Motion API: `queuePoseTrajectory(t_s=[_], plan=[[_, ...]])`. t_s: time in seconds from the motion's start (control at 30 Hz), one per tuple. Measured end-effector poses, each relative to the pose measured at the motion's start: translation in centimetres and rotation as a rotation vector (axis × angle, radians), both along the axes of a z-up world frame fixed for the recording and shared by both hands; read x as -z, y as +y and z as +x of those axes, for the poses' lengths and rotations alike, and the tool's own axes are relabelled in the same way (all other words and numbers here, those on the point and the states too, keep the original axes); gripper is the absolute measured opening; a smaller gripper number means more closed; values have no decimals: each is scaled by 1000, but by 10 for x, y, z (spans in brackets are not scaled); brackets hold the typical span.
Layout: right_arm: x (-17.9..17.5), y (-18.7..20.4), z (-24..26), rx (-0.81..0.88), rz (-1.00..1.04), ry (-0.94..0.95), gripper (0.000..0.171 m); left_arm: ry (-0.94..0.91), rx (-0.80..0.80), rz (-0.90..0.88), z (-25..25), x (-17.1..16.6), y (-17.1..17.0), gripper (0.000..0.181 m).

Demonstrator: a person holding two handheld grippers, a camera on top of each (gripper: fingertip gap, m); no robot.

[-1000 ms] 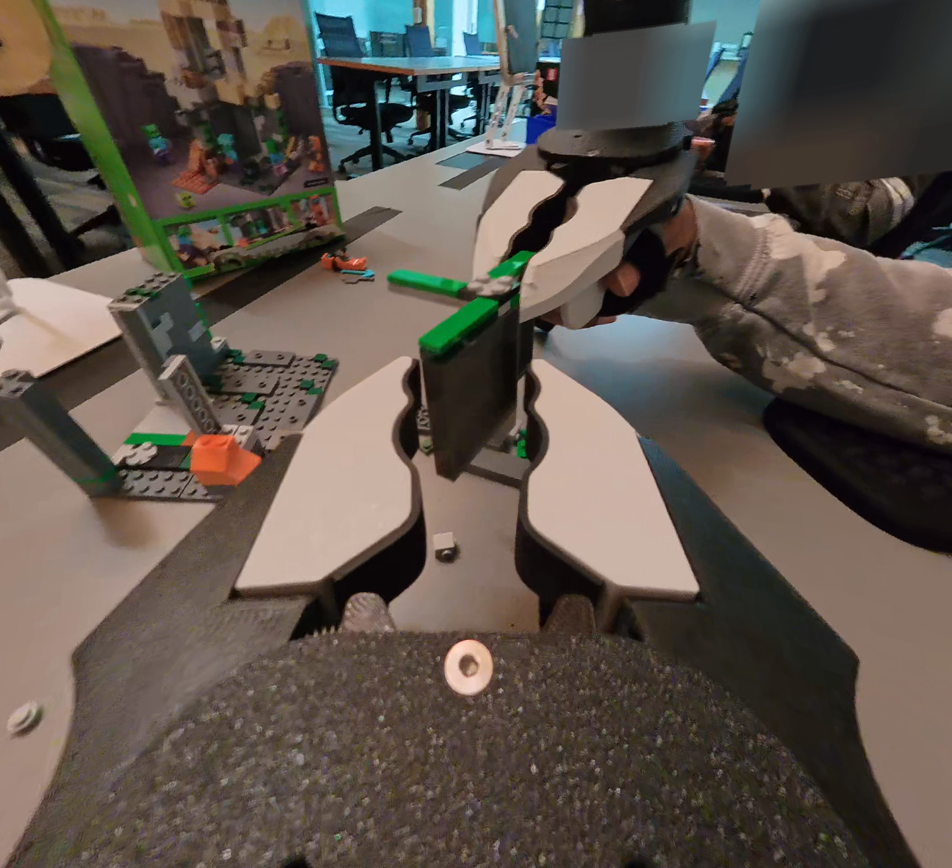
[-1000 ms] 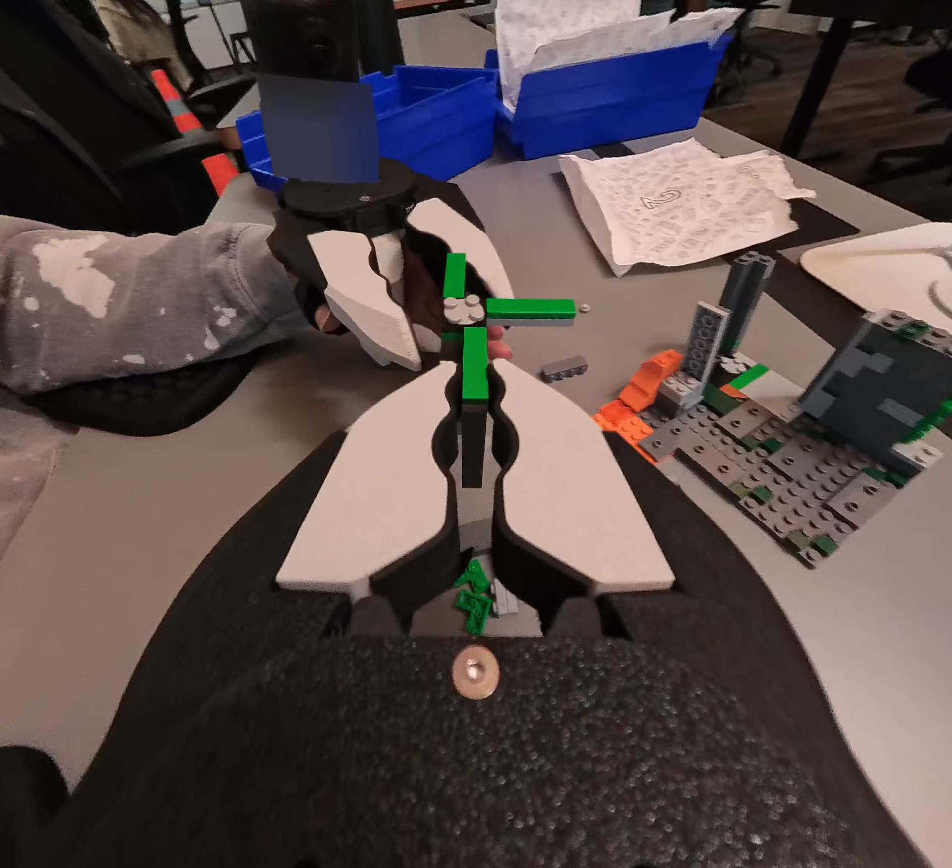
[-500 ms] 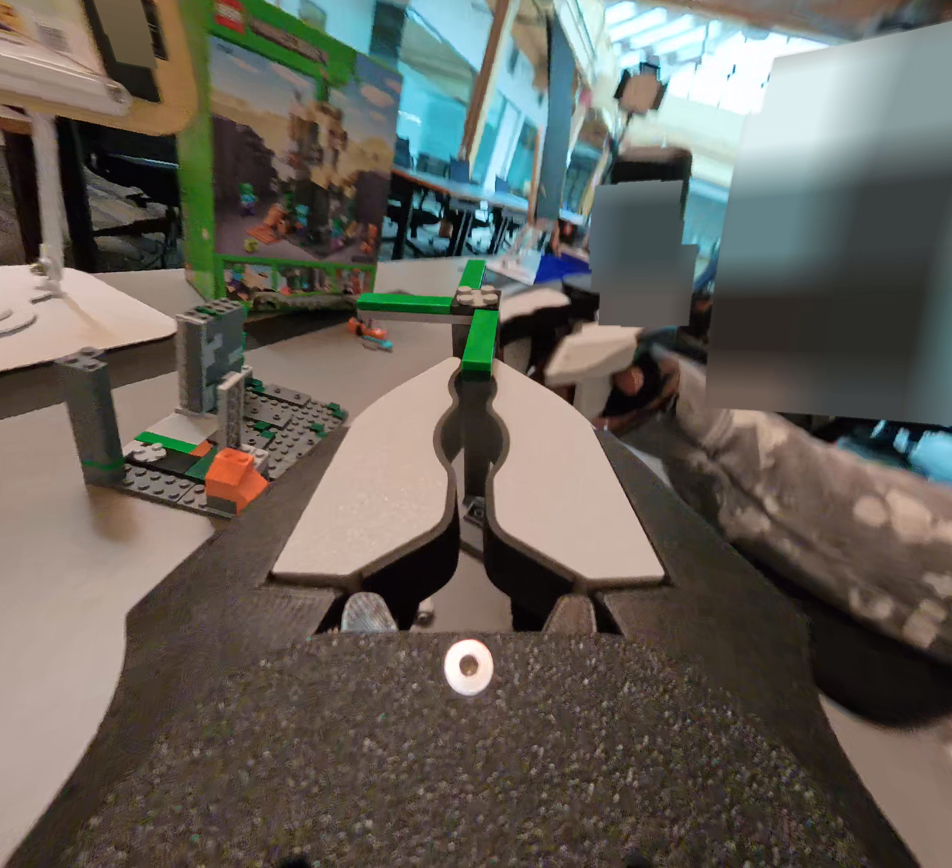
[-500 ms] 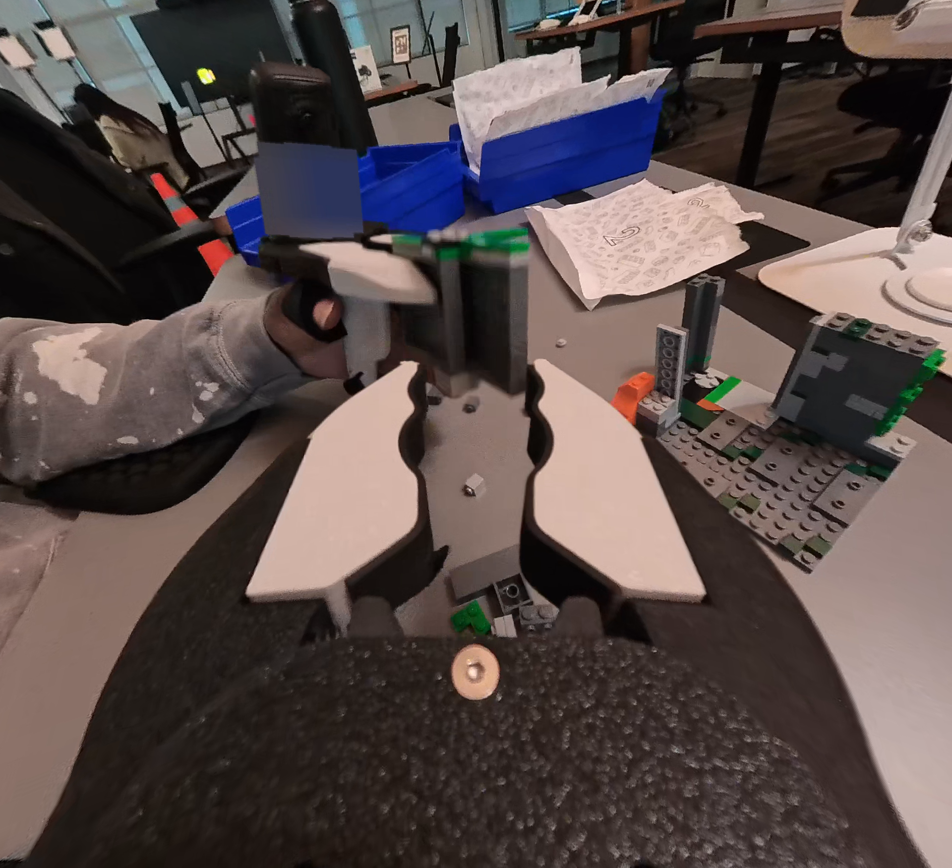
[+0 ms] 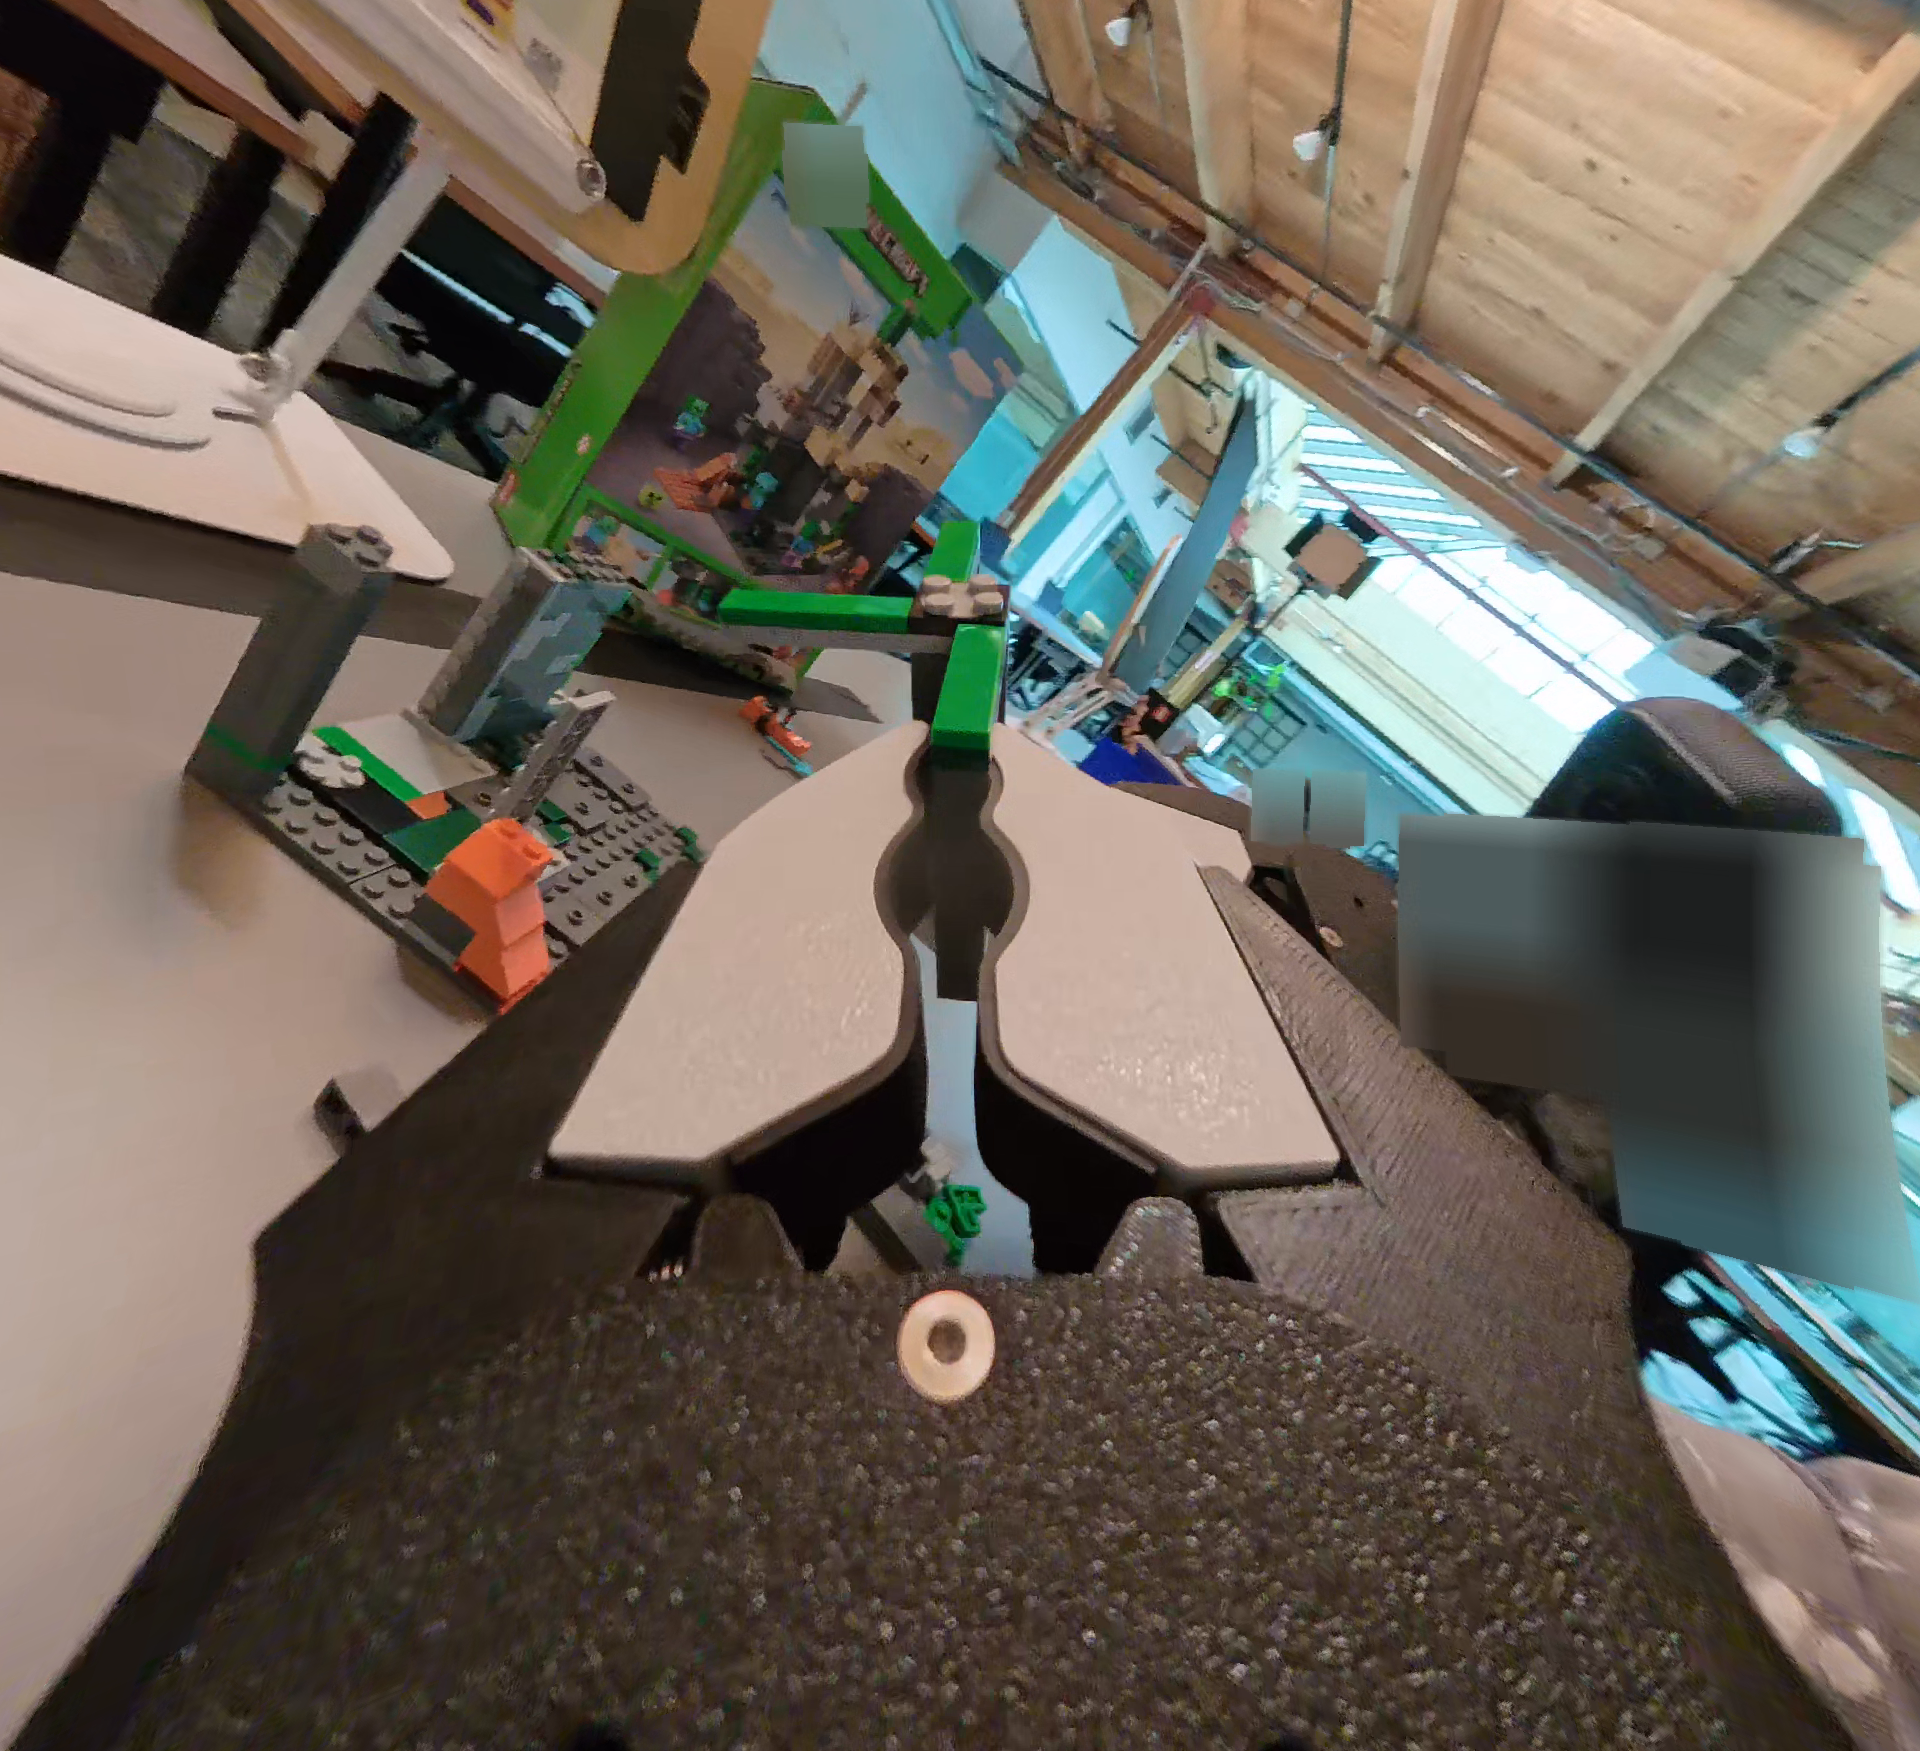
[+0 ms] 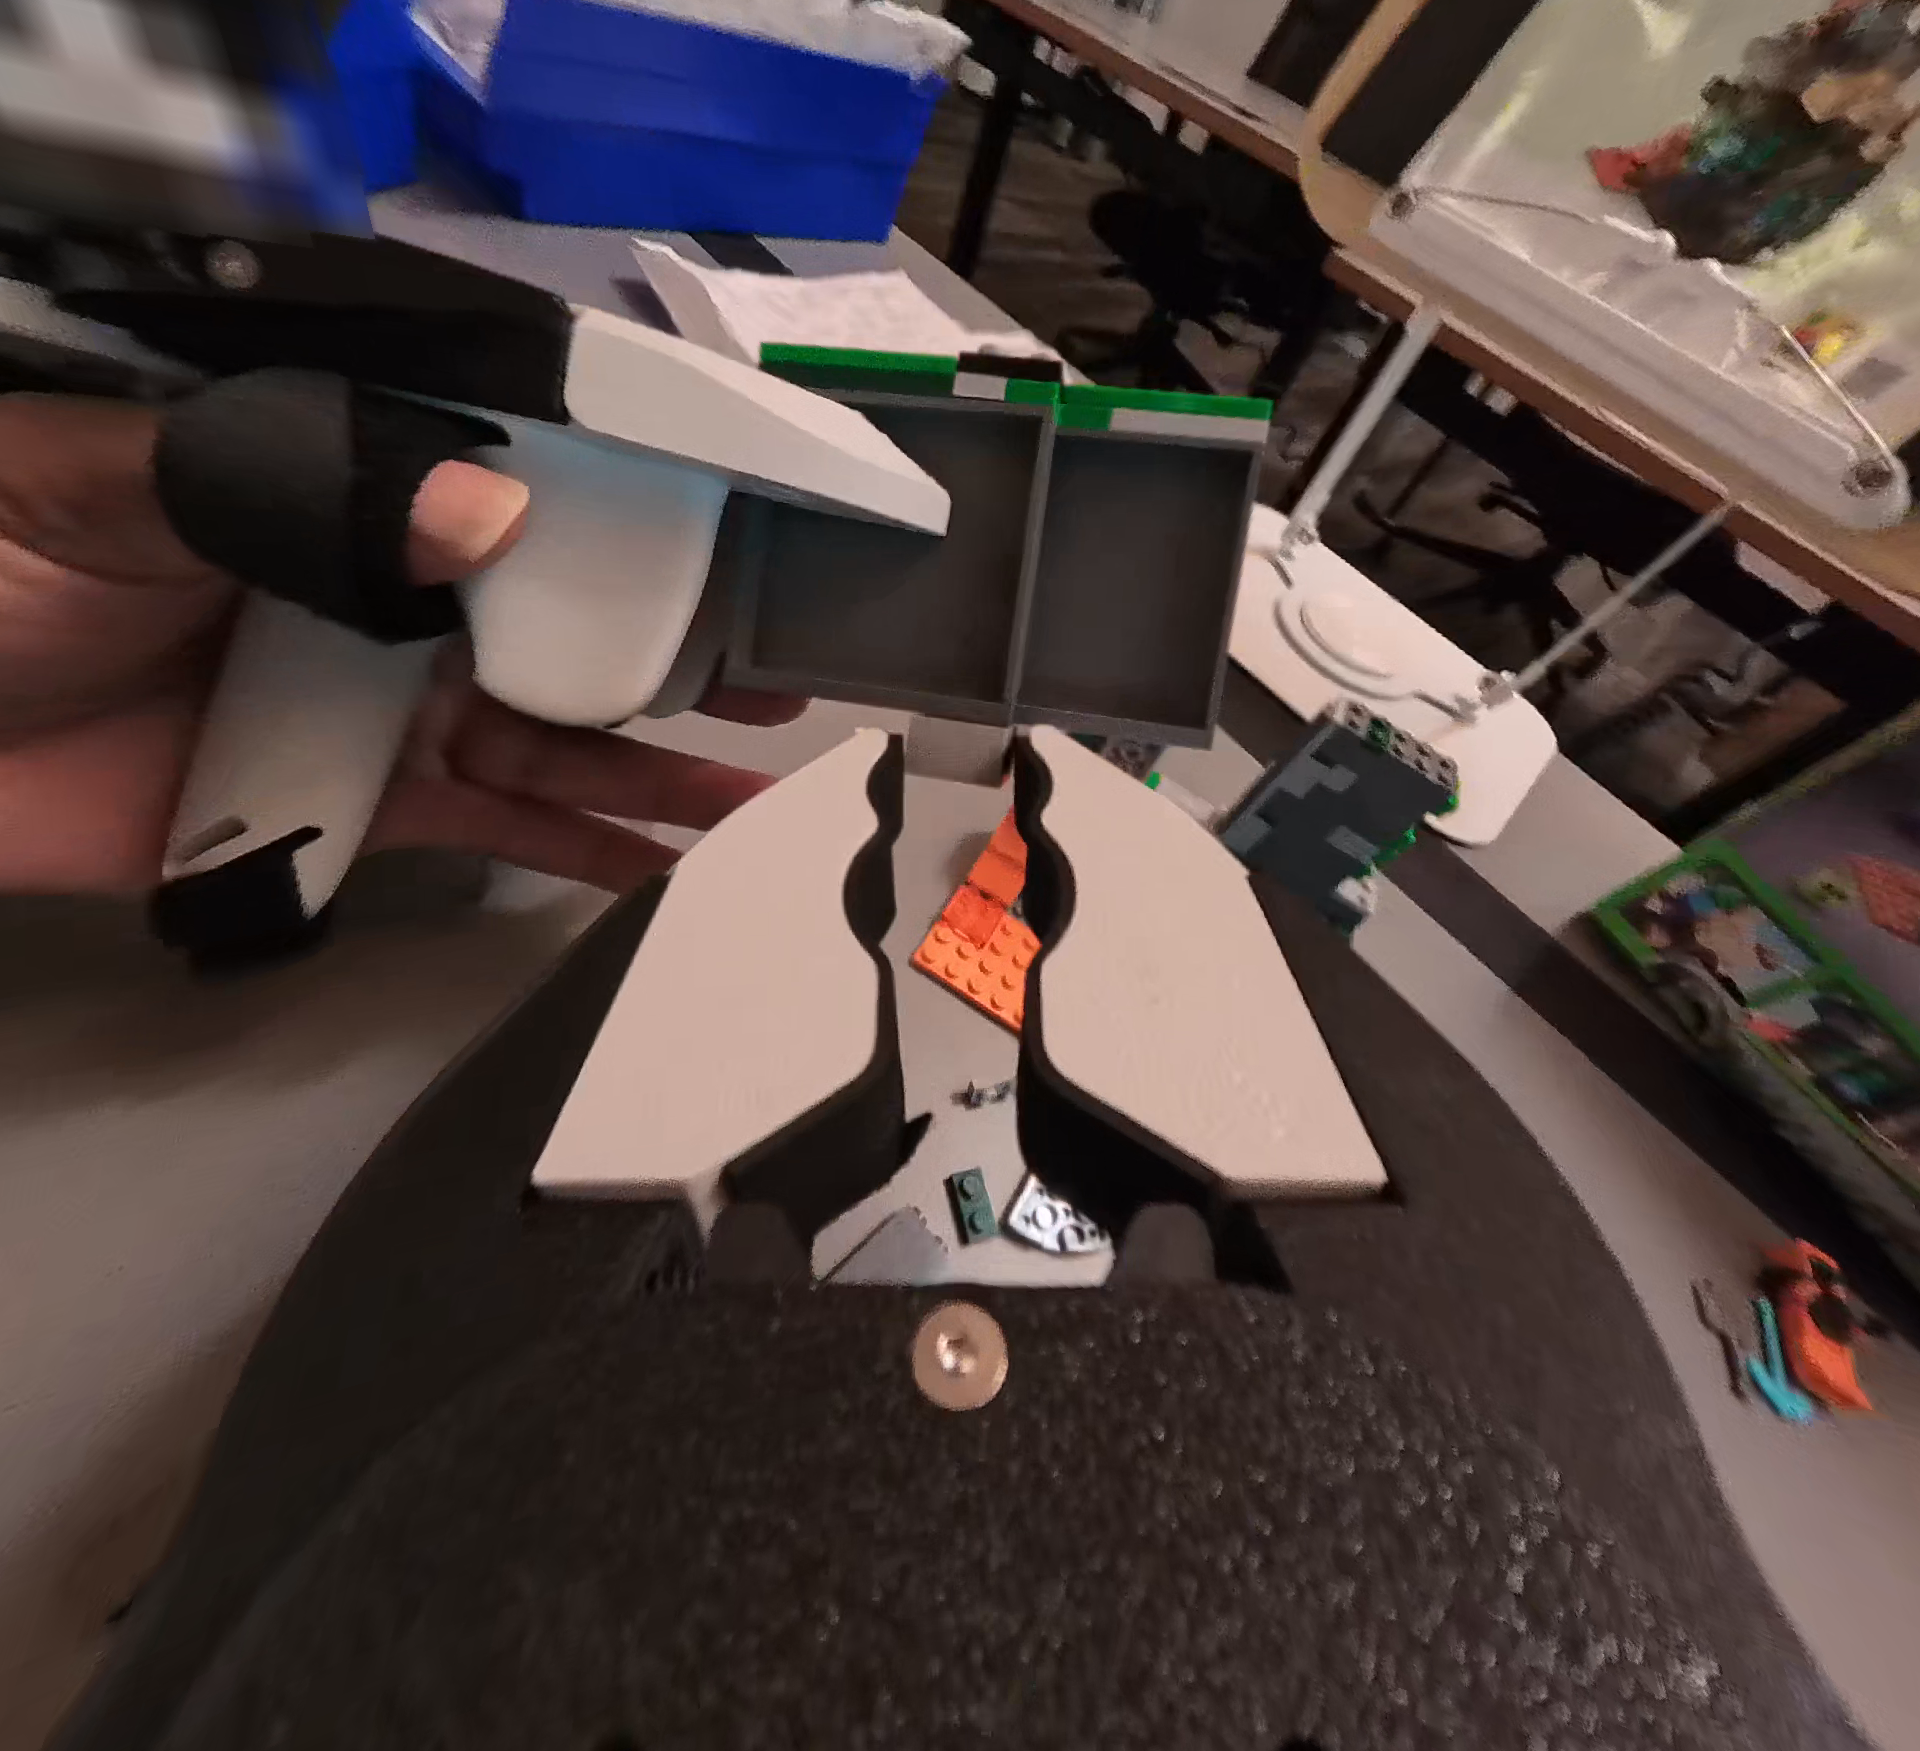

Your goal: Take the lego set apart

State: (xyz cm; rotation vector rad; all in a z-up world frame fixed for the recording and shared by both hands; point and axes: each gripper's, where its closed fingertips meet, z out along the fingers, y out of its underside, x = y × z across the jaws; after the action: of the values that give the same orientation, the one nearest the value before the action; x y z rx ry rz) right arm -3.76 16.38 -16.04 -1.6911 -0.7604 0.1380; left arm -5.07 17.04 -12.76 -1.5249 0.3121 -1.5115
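A lego piece of two dark grey panels (image 6: pixel 997 558) topped with green tiles (image 5: pixel 966 683) is held up off the table. My left gripper (image 5: pixel 961 751) is shut on the edge of one panel; in the right wrist view its white fingers (image 6: pixel 727 475) clamp the left panel. My right gripper (image 6: pixel 956 751) is below the piece, and its fingertips are closed on a small light grey brick (image 6: pixel 956 756) that sticks out under the panels.
A grey baseplate (image 5: pixel 343 849) with grey pillars and an orange piece (image 5: pixel 488 912) lies to the left, and the green set box (image 5: pixel 748 454) stands behind. An orange plate (image 6: pixel 977 953), a dark wall piece (image 6: pixel 1340 818), blue bins (image 6: pixel 675 122) and loose small parts are on the table. The tips of both grippers are at nearly the same place.
My left gripper closed on the panel piece, then lifted and tilted it. My right gripper let go of it, opened, and has closed on the grey brick under it.
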Motion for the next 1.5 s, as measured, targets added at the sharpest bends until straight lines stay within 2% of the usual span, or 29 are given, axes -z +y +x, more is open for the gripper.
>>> queuePoseTrajectory(t_s=[0.2,0.33,0.43,0.53,0.63,0.93,1.2,1.5], plan=[[6,3,5,73,-9,-56,17,58,-31,-19,4,6,0,4],[10,1,5,0,10,-160,17,86,1,-29,3,9,-1,3],[29,-3,8,-81,12,-292,17,121,-57,33,-8,4,7,3],[36,-12,3,-194,-8,-278,17,183,-84,82,-21,5,16,3],[34,-16,3,-230,-37,-237,17,249,-106,136,-26,11,20,3],[71,-48,4,-378,-317,-336,17,459,-59,332,-3,23,2,3],[88,-46,9,-356,-383,-367,18,643,-68,436,4,42,-1,3],[81,-39,12,-318,-355,-340,27,696,-90,446,1,48,3,3]])
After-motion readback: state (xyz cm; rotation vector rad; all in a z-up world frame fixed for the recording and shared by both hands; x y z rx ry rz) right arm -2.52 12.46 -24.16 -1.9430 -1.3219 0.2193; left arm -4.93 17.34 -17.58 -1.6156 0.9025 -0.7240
